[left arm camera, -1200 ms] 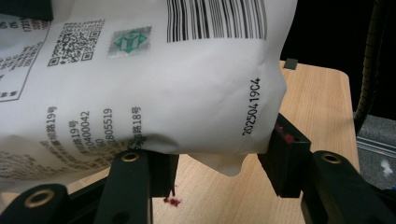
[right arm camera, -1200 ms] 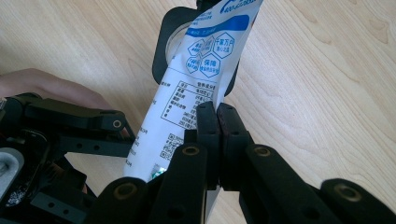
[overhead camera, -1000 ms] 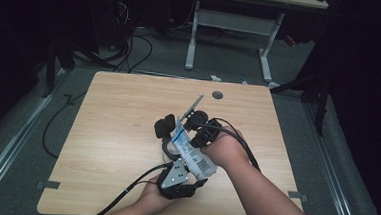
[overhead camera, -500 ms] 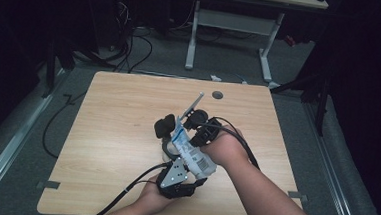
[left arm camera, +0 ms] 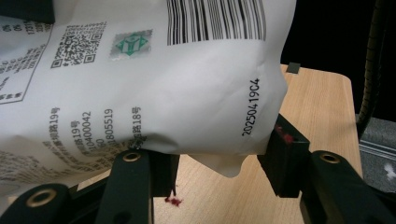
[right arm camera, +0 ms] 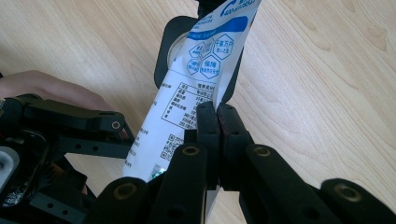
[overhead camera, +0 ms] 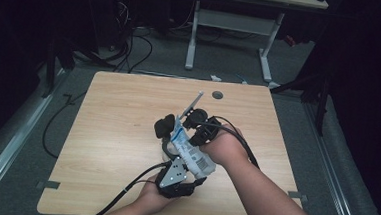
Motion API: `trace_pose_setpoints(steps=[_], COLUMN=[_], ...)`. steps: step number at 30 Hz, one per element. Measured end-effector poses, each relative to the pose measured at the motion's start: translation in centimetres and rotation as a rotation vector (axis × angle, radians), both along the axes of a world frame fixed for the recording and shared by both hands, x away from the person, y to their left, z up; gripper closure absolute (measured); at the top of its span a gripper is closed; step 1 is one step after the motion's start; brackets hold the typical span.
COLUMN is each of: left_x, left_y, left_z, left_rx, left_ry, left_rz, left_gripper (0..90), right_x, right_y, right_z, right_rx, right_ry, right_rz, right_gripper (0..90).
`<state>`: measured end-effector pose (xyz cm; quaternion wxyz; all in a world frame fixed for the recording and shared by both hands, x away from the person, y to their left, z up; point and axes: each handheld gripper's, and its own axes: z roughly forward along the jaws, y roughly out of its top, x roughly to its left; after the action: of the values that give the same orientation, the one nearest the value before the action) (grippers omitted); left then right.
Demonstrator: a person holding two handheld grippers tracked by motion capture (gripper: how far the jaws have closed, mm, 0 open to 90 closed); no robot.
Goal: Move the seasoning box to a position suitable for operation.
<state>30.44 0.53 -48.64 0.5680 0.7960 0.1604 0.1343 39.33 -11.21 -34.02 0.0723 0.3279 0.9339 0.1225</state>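
Observation:
A white and blue printed pouch (overhead camera: 188, 150) is held up over the middle of the wooden table (overhead camera: 107, 132). My right gripper (right arm camera: 217, 112) is shut on the pouch's (right arm camera: 187, 98) thin side edge; in the high view it (overhead camera: 187, 132) comes in from the right. My left gripper (left arm camera: 219, 168) has its jaws apart at the pouch's (left arm camera: 154, 84) barcode end, a corner of which hangs between the pads. From above, that gripper (overhead camera: 194, 172) sits under the pouch's near end. A black object with a round opening (right arm camera: 164, 51) lies on the table behind the pouch.
The black object (overhead camera: 164, 126) is just left of the pouch. A cable (overhead camera: 123, 196) trails from the left gripper over the table's front edge. A round grommet hole (overhead camera: 217, 94) sits near the far edge. A desk frame (overhead camera: 233, 25) stands on the floor beyond.

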Motion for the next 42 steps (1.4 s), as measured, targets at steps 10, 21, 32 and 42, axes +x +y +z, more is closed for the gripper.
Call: trace_pose_setpoints(steps=[10, 21, 32, 42], left_x=[-0.02, 0.02, 0.03, 0.04], left_y=[0.11, 0.10, 0.20, 0.19], left_z=[0.09, 0.08, 0.11, 0.13], left_rx=[-0.003, -0.007, -0.006, -0.010], left_ry=[-0.001, 0.001, 0.000, 0.001], left_rz=[0.002, 0.009, 0.009, 0.011], left_gripper=[52.5, 52.6, 52.6, 52.7], right_x=[0.00, 0.17, 0.20, 0.22], right_y=[0.28, 0.37, 0.54, 0.65], right_z=[0.07, -0.02, 0.04, 0.00], right_rx=[-0.005, 0.001, -0.009, -0.011], right_ry=[-0.003, -0.001, -0.003, -0.002], right_rz=[0.005, 0.013, 0.013, 0.017], right_gripper=[89.4, 89.4, 89.4, 89.4])
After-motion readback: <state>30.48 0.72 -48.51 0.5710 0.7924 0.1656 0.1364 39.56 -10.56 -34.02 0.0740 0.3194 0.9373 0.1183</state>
